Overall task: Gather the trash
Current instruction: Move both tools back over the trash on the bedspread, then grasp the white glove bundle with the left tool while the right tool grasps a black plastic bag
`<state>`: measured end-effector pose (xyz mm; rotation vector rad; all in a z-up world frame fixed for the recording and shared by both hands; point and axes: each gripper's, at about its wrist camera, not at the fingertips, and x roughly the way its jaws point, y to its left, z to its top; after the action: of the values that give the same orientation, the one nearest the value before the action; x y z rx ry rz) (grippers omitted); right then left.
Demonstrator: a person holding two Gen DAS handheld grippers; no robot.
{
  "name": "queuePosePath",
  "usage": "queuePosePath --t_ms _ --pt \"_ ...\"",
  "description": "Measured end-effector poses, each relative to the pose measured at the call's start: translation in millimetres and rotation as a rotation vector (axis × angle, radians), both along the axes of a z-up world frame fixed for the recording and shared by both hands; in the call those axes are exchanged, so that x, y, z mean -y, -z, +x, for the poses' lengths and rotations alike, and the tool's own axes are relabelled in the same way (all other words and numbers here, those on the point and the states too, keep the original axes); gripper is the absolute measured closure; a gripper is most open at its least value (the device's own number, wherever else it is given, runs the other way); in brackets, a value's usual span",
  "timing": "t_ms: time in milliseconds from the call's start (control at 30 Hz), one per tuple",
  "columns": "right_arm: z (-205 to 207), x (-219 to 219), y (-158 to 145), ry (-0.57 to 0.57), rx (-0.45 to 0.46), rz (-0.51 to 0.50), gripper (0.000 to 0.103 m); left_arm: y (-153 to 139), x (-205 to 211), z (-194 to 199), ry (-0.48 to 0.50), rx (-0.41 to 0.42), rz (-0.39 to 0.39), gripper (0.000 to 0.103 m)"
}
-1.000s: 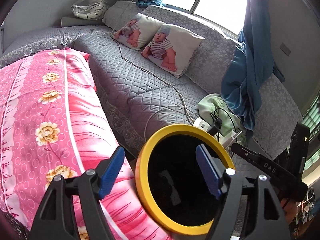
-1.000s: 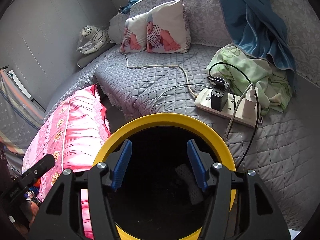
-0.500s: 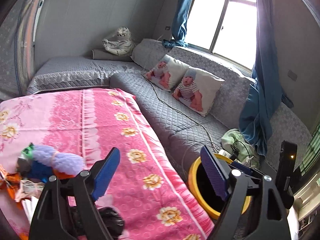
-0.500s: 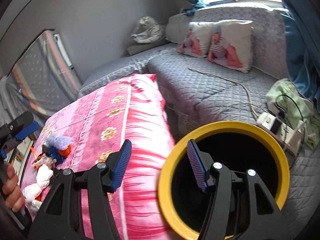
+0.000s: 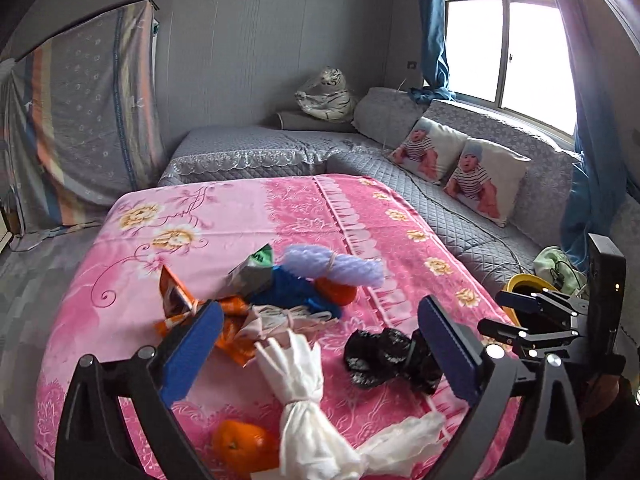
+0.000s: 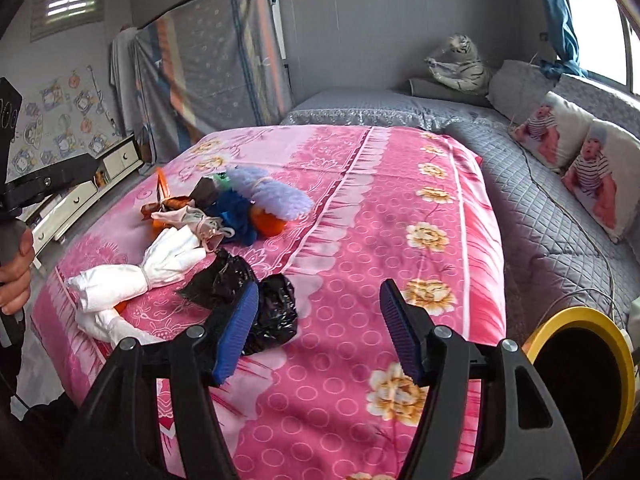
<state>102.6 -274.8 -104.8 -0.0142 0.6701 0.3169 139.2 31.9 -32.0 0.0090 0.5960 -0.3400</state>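
While your left tool (image 5: 320, 350) hangs over the near end of the pink flowered bedspread (image 5: 248, 216), its jaws have just been opening and now stand spread wide, with nothing pressed between the blue pads. Framed between them lie a knotted white bag (image 5: 304, 392) and a crumpled black bag (image 5: 384, 356); an orange (image 5: 240, 446) sits just beside the white bag at the near edge.

Farther up the bedspread the rest of the trash lies in one heap: a lilac netted bundle (image 5: 334, 266), a blue cloth (image 5: 290, 292), an orange wrapper (image 5: 176, 296) and a small carton (image 5: 252, 270).

Your right tool (image 6: 318, 328) has also been opening a little and grips nothing; the black bag (image 6: 256, 300) lies just behind its left pad. The yellow-rimmed bin (image 6: 580, 368) stands beside the bed, between it and the grey quilted sofa (image 6: 560, 216).
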Motion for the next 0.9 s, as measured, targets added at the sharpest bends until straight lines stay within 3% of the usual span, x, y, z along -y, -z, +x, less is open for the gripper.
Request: queuePosePath --t_ms 200,400,567,900 --pt "-3 -21 10 -0.038 -0.026 -0.038 0.043 25 -29 -21 -0.031 -0.031 -0.013 0.009" --pt "-4 -32 17 -0.059 -0.032 -0.077 0.041 44 -14 -33 0.031 -0.055 0.034 0.009" --pt "-1 -35 24 -0.071 -0.049 -0.084 0.041 63 -2 -24 0.062 -0.112 0.056 0.009" --pt "16 -41 34 -0.117 -0.087 -0.067 0.041 80 -3 -1 0.061 -0.205 0.015 0.009"
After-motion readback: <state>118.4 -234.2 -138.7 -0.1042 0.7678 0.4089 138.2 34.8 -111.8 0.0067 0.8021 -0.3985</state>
